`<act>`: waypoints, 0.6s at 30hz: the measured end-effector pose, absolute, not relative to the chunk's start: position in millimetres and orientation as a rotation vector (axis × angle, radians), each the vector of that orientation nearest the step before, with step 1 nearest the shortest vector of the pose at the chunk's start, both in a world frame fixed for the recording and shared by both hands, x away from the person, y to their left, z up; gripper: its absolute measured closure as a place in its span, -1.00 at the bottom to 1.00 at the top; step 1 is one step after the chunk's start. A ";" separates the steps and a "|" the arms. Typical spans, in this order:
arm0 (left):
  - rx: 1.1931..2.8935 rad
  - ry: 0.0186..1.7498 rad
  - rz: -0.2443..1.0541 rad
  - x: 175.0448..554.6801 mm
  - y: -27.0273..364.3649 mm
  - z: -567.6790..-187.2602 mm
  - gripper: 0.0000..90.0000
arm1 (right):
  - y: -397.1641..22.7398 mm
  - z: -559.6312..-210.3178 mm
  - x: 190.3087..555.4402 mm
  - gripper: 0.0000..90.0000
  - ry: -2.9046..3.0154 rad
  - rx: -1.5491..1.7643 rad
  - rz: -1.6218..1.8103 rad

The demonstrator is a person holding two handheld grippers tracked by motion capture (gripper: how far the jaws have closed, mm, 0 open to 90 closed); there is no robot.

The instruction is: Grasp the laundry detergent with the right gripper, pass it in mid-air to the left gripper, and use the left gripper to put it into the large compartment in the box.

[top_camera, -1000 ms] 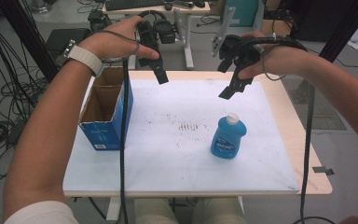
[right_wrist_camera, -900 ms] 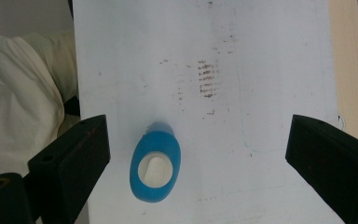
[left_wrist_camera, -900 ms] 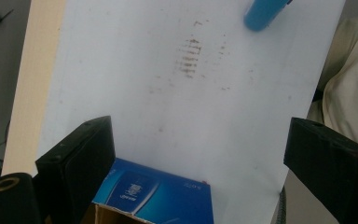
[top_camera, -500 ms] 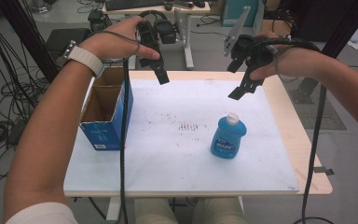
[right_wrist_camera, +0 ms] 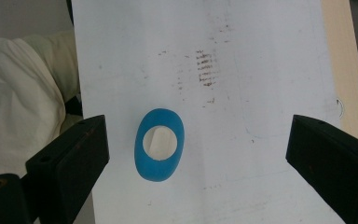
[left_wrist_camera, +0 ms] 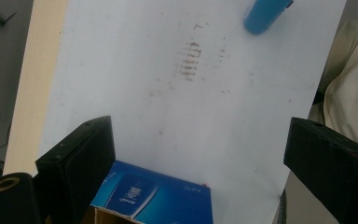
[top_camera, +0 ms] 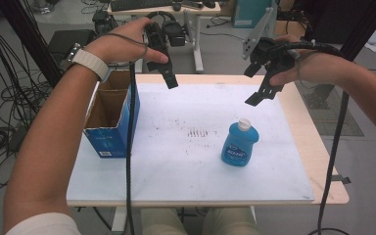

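Jaws wide, right gripper (right_wrist_camera: 196, 154) over blue bottle (right_wrist_camera: 159, 144).

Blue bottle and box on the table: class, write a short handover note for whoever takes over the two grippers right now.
Left gripper: open, empty, held above the table's far edge by the box.
Right gripper: open, empty, held in the air above and beyond the bottle, looking straight down on its cap.
Bottle: upright on the white board, untouched. Box: open-topped, at the board's left edge.
Done: nothing gripped so far.
Left: probably lower the right fingers around the bottle and grip it; the box looks like the likely destination.
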State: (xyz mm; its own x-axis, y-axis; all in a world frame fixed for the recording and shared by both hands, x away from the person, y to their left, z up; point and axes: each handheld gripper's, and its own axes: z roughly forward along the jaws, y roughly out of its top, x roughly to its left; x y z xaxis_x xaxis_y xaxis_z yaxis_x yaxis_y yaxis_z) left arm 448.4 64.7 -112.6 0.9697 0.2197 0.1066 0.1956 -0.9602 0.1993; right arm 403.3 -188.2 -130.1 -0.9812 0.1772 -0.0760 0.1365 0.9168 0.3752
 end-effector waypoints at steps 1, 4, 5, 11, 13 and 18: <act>2.931 0.312 0.190 448.4 64.7 -112.6 -0.80 | -188.2 -130.1 403.3 -0.87 2.969 0.244 0.569; 2.928 0.314 0.194 447.9 64.9 -112.5 -0.80 | -192.0 -132.1 402.6 -0.88 2.968 0.251 0.573; 2.930 0.310 0.198 447.7 64.7 -112.4 -0.80 | -192.0 -132.1 402.6 -0.88 2.968 0.251 0.573; 2.937 0.313 0.200 446.4 63.8 -112.4 -0.80 | -198.2 -137.2 401.3 -0.88 2.976 0.269 0.566; 2.930 0.313 0.201 446.2 63.9 -112.8 -0.80 | -200.3 -137.5 400.4 -0.88 2.975 0.275 0.564; 2.925 0.313 0.201 446.1 63.9 -113.0 -0.80 | -203.9 -137.7 399.2 -0.88 2.972 0.277 0.572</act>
